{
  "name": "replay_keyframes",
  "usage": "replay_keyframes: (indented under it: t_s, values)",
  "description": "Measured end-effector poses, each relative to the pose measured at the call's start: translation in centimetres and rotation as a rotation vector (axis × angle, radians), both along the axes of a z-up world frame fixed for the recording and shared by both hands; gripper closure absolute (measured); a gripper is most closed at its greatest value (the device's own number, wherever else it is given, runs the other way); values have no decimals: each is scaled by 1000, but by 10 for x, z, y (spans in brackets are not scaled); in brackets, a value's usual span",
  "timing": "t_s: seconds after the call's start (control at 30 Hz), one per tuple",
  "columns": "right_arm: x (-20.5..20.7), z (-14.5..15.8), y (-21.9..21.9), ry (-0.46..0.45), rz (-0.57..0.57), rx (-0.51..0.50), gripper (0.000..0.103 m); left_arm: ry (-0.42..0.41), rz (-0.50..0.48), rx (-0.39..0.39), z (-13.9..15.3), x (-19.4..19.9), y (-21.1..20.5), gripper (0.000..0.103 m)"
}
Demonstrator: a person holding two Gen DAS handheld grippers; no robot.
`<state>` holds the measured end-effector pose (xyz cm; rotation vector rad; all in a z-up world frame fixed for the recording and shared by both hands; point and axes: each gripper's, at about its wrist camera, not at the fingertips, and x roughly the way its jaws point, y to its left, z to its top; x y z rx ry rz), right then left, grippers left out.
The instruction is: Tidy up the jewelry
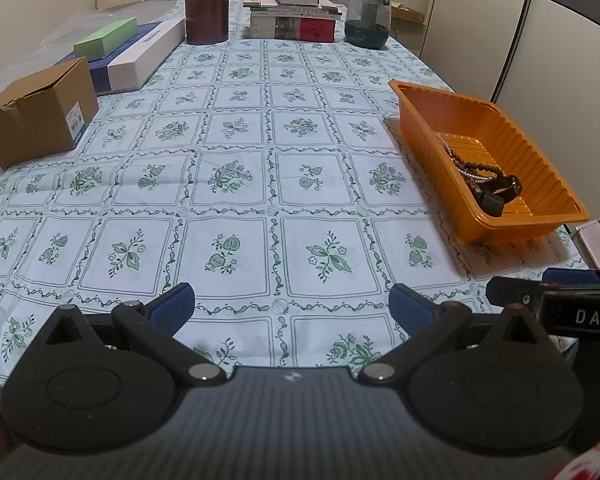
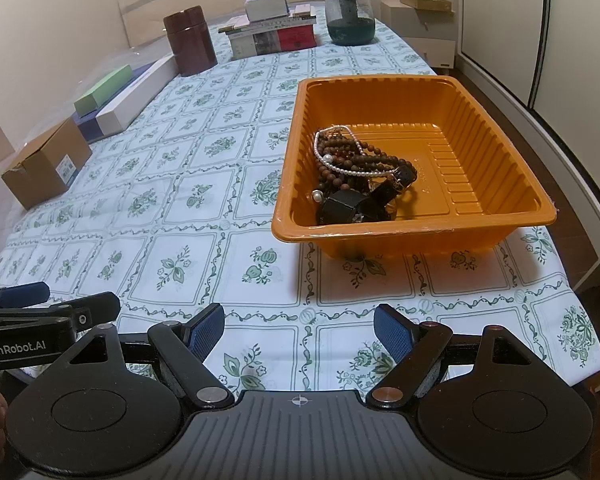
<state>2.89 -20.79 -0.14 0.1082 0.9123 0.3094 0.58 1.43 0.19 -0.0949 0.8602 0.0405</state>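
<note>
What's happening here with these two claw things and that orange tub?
A person holds a claw in each hand over a table with a flowered cloth. Both the left claw and the right claw are open and empty, near the table's front edge. The jewelry, meaning bead strings, a pearl strand and dark pieces, lies tangled in the orange tray. Neither claw touches it, so no sorting shows yet.

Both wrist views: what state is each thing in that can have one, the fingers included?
orange tray: upright on the table, jewelry piled in it
brown bead strand: in the tray, tangled
pearl strand: in the tray, across the beads
brown canister: lid on
cardboard box: closed
left gripper: fingers open, empty
right gripper: fingers open, empty
</note>
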Motion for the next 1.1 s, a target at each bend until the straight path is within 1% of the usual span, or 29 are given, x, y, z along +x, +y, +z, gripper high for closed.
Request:
replay_keyframes:
  t_s: [1.1]
  values:
    - [2, 0, -2, -1, -2, 0, 21, -1, -7, 1, 1, 1, -1, 1]
